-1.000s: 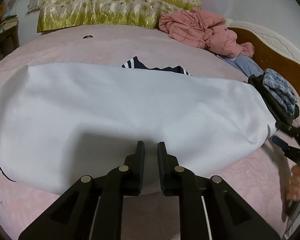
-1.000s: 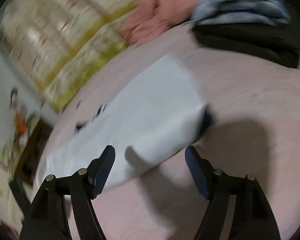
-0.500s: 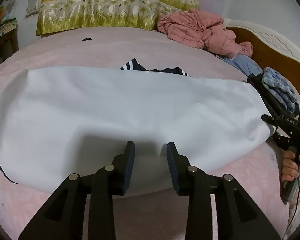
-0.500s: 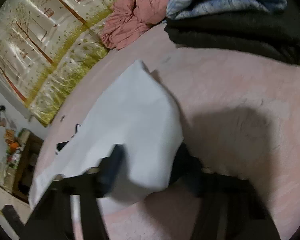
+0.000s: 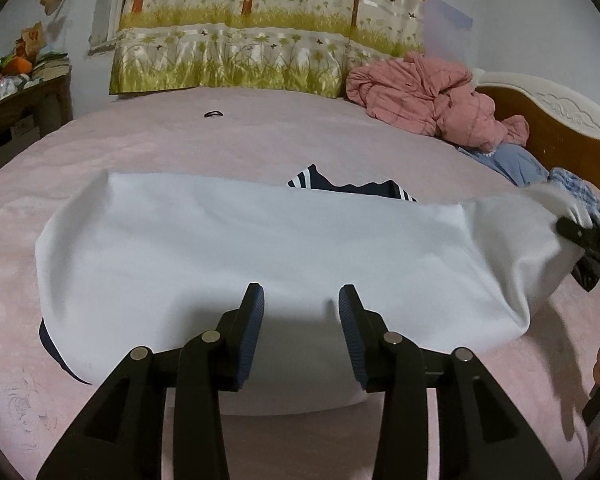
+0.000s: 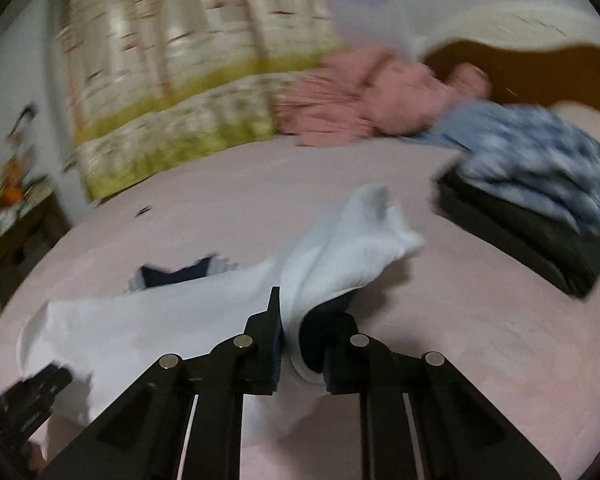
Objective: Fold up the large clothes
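Observation:
A large white garment (image 5: 260,248) with navy, white-striped trim (image 5: 342,186) lies folded lengthwise across the pink bed (image 5: 260,140). My left gripper (image 5: 301,316) is open and empty, its fingers just above the garment's near edge. My right gripper (image 6: 302,336) is shut on the garment's right end (image 6: 340,256) and holds it lifted off the bed. It also shows in the left wrist view (image 5: 592,240) at the far right, with the cloth raised there.
A pile of pink clothes (image 5: 420,96) lies by the wooden headboard (image 5: 560,136). A stack of folded dark and blue plaid clothes (image 6: 540,200) sits at the right. A small black hair tie (image 5: 213,113) lies far back. A cluttered side table (image 5: 16,92) stands left.
My left gripper opened and let go of the garment's near edge. My right gripper moved onto the garment's right end, closed on it and lifted it.

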Tool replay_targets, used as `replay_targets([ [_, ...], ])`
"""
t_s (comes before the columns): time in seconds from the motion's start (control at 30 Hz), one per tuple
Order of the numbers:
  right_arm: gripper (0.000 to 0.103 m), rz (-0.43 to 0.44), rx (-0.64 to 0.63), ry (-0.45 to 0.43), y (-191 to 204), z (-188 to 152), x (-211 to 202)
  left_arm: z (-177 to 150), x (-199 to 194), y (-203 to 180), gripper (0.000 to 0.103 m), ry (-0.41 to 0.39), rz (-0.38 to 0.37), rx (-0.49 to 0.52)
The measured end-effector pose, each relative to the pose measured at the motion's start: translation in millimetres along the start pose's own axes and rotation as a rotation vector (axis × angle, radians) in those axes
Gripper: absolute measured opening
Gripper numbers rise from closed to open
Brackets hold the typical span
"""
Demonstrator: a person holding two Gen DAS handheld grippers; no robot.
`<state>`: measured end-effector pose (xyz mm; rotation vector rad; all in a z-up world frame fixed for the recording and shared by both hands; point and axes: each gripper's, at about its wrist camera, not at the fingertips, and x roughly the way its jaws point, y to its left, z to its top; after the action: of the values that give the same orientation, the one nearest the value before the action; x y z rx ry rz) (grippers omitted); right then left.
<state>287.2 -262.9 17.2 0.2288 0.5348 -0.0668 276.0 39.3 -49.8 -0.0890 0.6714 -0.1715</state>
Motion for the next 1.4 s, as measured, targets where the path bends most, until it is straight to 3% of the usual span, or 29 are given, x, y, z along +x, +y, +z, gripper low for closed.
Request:
replay_targets([
  [0.1, 0.016, 0.106, -0.163, 0.034, 52, -12, 3, 0, -1, -5, 0.038, -0.011, 0.002, 0.039],
  [0.23, 0.016, 0.302, -0.293, 0.214, 95, -48, 29, 2, -5, -9, 0.038, -0.027, 0.007, 0.053],
  [0.3, 0.016, 0.321, -0.330, 0.284, 105, -61, 36, 3, -4, -5, 0.038, -0.023, 0.006, 0.038],
  [0.43, 0.020, 0.336, -0.309, 0.233, 102, -56, 25, 5, -3, 2, 0.038, -0.018, 0.002, 0.012],
  [0.53, 0.032, 0.416, -0.279, 0.239, 96, -54, 23, 6, -2, 2, 0.038, -0.017, 0.003, 0.014],
  [0.6, 0.049, 0.492, -0.272, 0.220, 93, -49, 12, 5, -2, 2, 0.038, -0.016, 0.007, 0.022],
  [0.67, 0.049, 0.518, -0.264, 0.177, 85, -51, -4, 3, -3, 1, 0.040, -0.016, 0.009, 0.027],
  [0.77, 0.049, 0.493, -0.204, 0.094, 65, -50, -16, 3, -3, 0, 0.041, -0.022, 0.003, 0.029],
  [0.87, 0.049, 0.286, -0.146, -0.010, 47, -39, -16, 3, -5, -1, 0.045, -0.037, -0.007, 0.038],
  [0.93, 0.049, 0.166, -0.114, 0.018, 36, -37, -2, 3, -6, -4, 0.047, -0.045, -0.013, 0.048],
  [1.07, 0.050, 0.257, -0.039, 0.162, 23, -38, 28, 3, -7, -8, 0.050, -0.051, -0.012, 0.069],
  [1.17, 0.051, 0.314, -0.124, 0.207, 34, -40, 35, 3, -7, -9, 0.051, -0.053, -0.011, 0.066],
  [1.3, 0.051, 0.302, -0.187, 0.212, 42, -44, 37, 5, -8, -7, 0.052, -0.053, -0.009, 0.052],
  [1.4, 0.051, 0.305, -0.174, 0.214, 38, -47, 37, 8, -13, -2, 0.062, -0.074, 0.018, 0.040],
])
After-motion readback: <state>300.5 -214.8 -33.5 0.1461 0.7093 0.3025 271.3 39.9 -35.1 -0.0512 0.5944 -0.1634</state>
